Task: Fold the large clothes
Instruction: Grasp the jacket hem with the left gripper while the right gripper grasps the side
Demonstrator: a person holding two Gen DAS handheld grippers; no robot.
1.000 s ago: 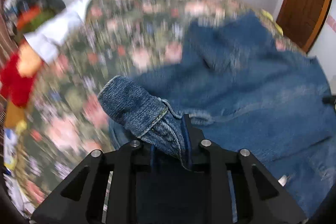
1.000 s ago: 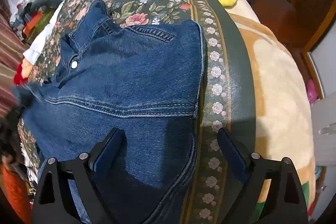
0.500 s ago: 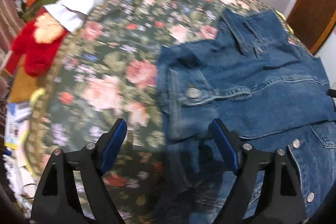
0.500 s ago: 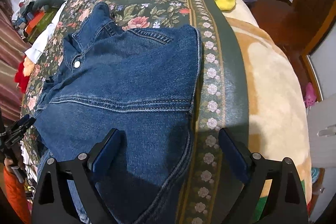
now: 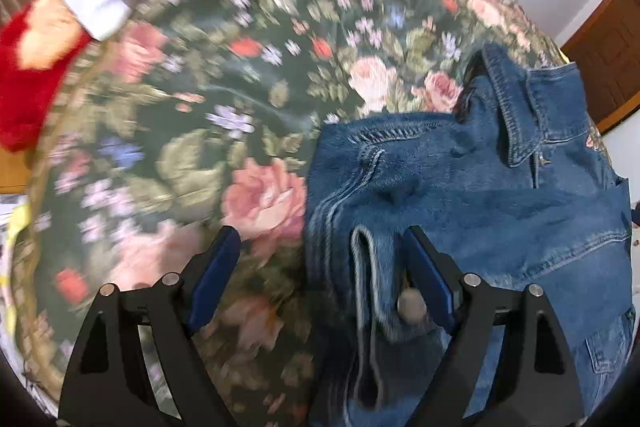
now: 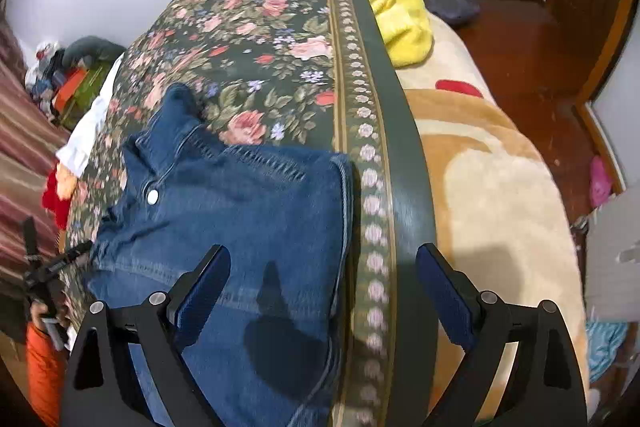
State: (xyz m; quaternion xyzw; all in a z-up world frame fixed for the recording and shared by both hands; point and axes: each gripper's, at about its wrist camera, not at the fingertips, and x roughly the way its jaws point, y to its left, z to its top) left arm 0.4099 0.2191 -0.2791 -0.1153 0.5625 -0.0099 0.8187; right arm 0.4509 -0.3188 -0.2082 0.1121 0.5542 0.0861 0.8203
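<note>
Now the denim jacket (image 6: 248, 227) lies folded on the floral bedspread (image 6: 260, 47), both grippers' fingers (image 5: 216, 267) spread, gripping nothing.

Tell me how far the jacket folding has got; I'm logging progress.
Done: both sleeves of the denim jacket look folded in on the bedspread. In hand: nothing; the left hand-held gripper has just opened, the right hand-held gripper hangs open. Left: folding the body.

Even soft daylight, perhaps from overhead, motion-blurred left view, dark fisheye-warped corners
</note>
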